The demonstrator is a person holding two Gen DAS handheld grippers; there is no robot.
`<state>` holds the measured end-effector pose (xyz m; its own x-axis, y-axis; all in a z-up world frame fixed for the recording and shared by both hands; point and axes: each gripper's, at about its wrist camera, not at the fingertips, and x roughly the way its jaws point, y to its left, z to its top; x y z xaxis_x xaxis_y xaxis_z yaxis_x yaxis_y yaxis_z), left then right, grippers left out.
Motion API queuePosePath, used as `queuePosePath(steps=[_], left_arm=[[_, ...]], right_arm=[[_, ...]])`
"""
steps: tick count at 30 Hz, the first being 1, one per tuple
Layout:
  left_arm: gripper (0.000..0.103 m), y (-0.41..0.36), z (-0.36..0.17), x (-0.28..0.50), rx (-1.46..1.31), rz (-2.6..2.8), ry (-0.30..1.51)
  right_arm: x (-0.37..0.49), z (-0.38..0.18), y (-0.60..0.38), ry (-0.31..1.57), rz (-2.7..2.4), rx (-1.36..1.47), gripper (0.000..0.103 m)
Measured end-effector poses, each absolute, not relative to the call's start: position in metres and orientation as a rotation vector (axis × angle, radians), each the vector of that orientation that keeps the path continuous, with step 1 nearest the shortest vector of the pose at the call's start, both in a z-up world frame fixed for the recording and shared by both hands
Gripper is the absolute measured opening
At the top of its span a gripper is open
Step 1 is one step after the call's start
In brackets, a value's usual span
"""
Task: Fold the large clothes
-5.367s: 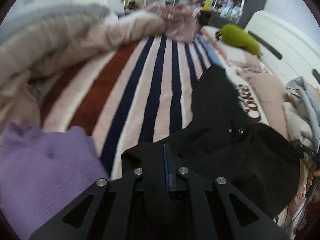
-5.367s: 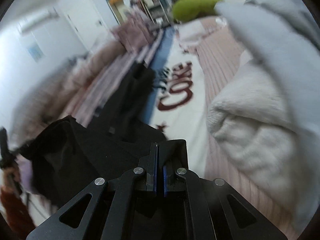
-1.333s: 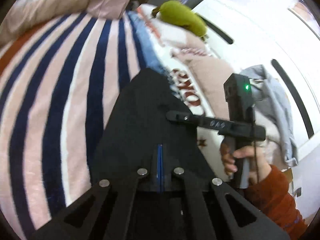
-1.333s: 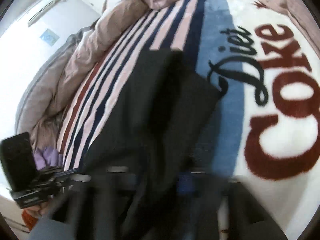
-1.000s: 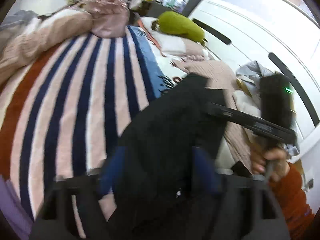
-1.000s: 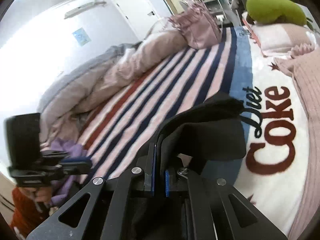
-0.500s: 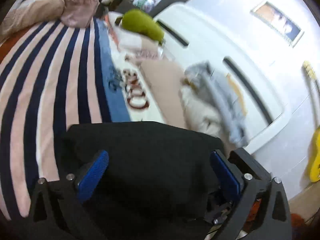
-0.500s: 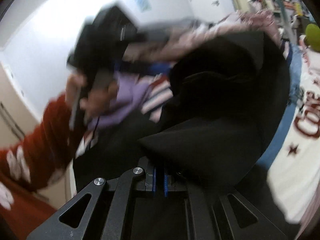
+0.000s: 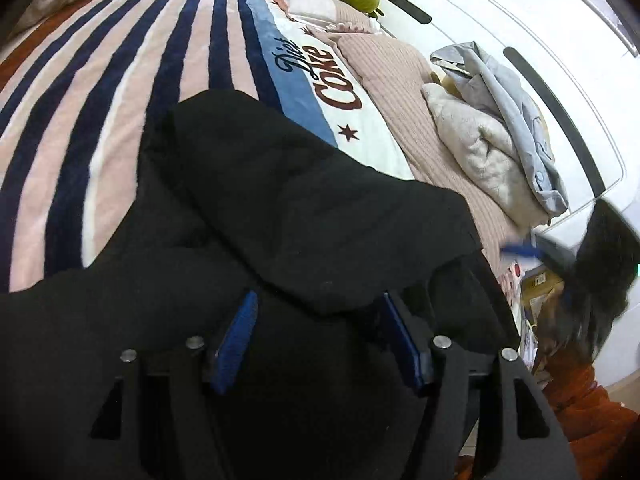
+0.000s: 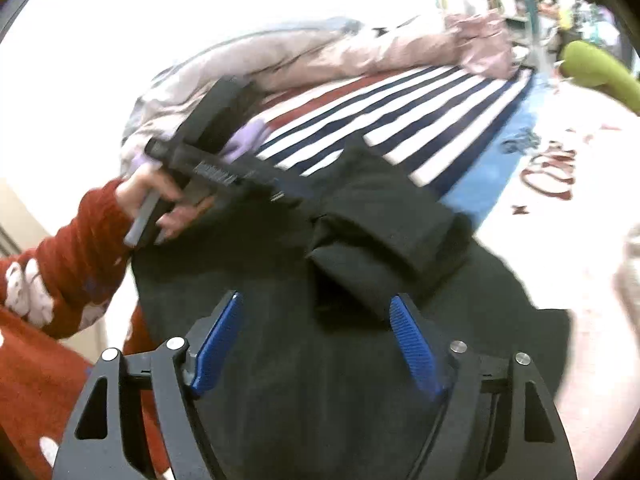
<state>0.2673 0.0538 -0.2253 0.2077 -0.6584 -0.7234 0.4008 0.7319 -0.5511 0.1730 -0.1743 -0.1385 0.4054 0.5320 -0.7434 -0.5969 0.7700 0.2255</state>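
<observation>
Pinched tight a second ago, now spreading wide: right gripper (image 10: 316,298), blue pads apart, with a folded flap of the black garment (image 9: 312,208) lying loose between them, not squeezed. Spread wider a moment back, now coming together: left gripper (image 9: 318,298), pads not pressing on anything yet, though a thick fold of the same black cloth sits right between them. No longer hanging up in the air; dropped down flat on the striped blanket (image 9: 120,80) near the front edge of the bed, one part doubled over the rest. Probably one fold done, then, and time to grab new corners for the next one. Lots of open room across the stripes on the far side for laying the cloth out. Less room on the right, with the grey and cream clothes (image 9: 492,136) heaped by the white headboard (image 9: 520,32). Also tight on the left, with the purple top (image 10: 248,136) and the puffy quilt (image 10: 320,52) close by. Bed edge very near, so easy for the cloth to slip off toward the red sleeve (image 10: 72,248).
</observation>
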Motion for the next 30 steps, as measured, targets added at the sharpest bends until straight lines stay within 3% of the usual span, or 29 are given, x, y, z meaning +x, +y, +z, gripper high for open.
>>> queuePosePath(steps=[2, 6, 8, 10, 14, 15, 19, 24, 30], left_arm=[[0.064, 0.058, -0.225, 0.263, -0.276, -0.748, 1.136], [0.065, 0.068, -0.22, 0.255, -0.298, -0.735, 1.122], [0.066, 0.081, -0.209, 0.246, -0.313, -0.73, 1.091], [0.072, 0.096, -0.194, 0.237, -0.32, -0.717, 1.044], [0.073, 0.141, -0.154, 0.205, -0.321, -0.657, 0.929], [0.074, 0.149, -0.147, 0.197, -0.315, -0.639, 0.911], [0.081, 0.173, -0.128, 0.163, -0.309, -0.613, 0.841], [0.082, 0.178, -0.141, 0.136, -0.337, -0.628, 0.851], [0.082, 0.145, -0.194, 0.13, -0.364, -0.661, 0.97]], right_arm=[[0.196, -0.143, -0.187, 0.901, 0.648, -0.075, 0.093], [0.249, -0.183, -0.174, 1.01, 0.597, -0.07, 0.092], [0.254, -0.199, -0.176, 1.031, 0.652, -0.003, 0.075], [0.259, -0.192, -0.166, 0.988, 0.683, 0.025, 0.027], [0.226, -0.151, -0.142, 0.815, 0.777, 0.01, 0.015], [0.213, -0.139, -0.129, 0.787, 0.833, -0.008, 0.008], [0.161, -0.127, -0.082, 0.767, 0.985, -0.145, 0.007], [0.108, -0.174, -0.021, 0.887, 1.105, -0.382, 0.006], [0.108, -0.195, -0.041, 1.014, 1.079, -0.216, 0.009]])
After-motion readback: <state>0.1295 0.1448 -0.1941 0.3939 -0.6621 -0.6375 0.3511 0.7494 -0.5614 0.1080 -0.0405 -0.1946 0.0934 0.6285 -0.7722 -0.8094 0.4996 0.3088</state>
